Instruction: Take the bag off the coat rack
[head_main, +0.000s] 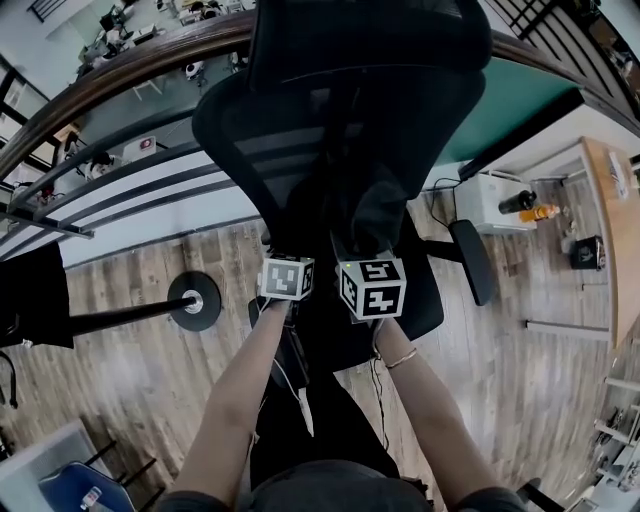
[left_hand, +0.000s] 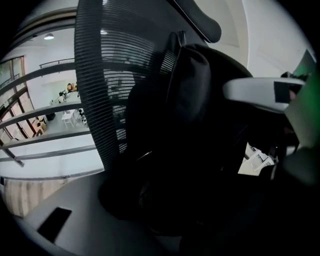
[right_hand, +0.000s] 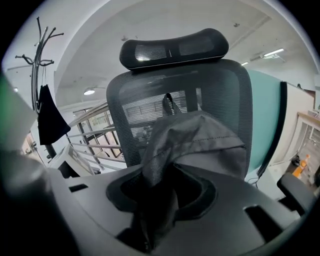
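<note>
- The coat rack (head_main: 120, 318) is at the far left, with its round foot on the wooden floor. Only a black cloth (right_hand: 50, 120) hangs on it, and the bag is not there.
- The left gripper (head_main: 288, 276) reaches down to the left side of the bag, low over the chair seat. I think it is there to steady that side. Its own view is almost all black because the bag is so close in front of it. I cannot tell if its fingers are apart or pressing on the fabric.
- The bag (head_main: 375, 215) is dark grey and soft. It sits on the seat of the office chair (head_main: 330, 100) and leans on the mesh back, with one strap loop standing up. The chair seems to serve as the place to put it down, so I judge that the bag is already off the rack and is being set down.
- The right gripper (head_main: 372, 288) is just beside the left one, at the right side of the bag. Its fingers are apart. A fold of the fabric hangs between them and looks loose, not pinched, so this looks like letting go.
- The bag is limp, so it may slump forward on the seat.
- At the far right is a wooden surface (head_main: 603, 215), well apart from the chair and with no part in the work.
</note>
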